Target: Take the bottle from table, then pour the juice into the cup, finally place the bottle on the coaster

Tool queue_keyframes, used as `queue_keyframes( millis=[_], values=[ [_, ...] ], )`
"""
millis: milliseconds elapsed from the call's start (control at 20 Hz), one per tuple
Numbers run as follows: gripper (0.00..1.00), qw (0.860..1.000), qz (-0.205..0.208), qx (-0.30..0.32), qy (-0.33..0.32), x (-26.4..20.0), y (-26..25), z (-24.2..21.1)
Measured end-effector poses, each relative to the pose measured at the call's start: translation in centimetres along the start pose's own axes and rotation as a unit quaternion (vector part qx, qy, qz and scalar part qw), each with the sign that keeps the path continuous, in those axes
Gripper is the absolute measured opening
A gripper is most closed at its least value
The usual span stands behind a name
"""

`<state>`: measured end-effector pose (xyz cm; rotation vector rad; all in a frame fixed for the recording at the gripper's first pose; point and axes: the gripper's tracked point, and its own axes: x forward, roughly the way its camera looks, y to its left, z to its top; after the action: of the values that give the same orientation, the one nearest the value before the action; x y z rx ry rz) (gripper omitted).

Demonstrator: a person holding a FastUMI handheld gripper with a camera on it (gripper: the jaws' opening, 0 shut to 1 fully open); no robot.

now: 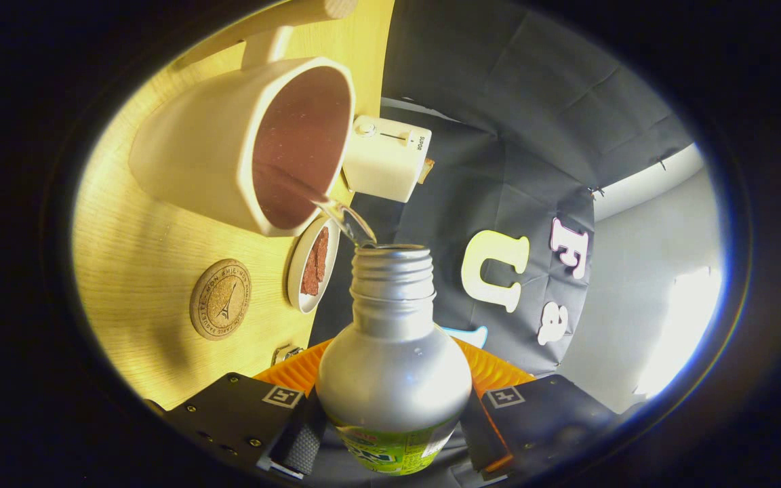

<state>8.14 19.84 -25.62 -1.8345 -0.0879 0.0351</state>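
Note:
My gripper (pixel 394 423) is shut on a silver bottle (pixel 394 366) with a green label, both fingers pressing its body. The view is rolled sideways, so the bottle is tipped toward the cup. Its threaded neck is uncapped, and a thin clear stream (pixel 346 220) runs from the mouth into a cream mug (pixel 228 149) with a reddish-brown inside, standing on the wooden table (pixel 139 271). A round cork coaster (pixel 220 299) lies on the table beside the mug, apart from it and bare.
A small white dish (pixel 310 264) with brown pieces sits next to the mug, near the bottle's mouth. A white toaster (pixel 387 157) stands beyond the mug at the table's edge. An orange ribbed thing (pixel 492 369) shows behind the bottle.

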Motion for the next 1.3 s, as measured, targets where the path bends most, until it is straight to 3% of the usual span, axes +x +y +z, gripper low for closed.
queue_keyframes(
  millis=[800,1300],
  values=[
    [0.82,0.999,-0.007,-0.053,-0.001,1.2,-1.1,-0.5],
    [0.82,0.993,-0.014,-0.12,-0.016,1.6,-2.2,-0.1]
  ],
)
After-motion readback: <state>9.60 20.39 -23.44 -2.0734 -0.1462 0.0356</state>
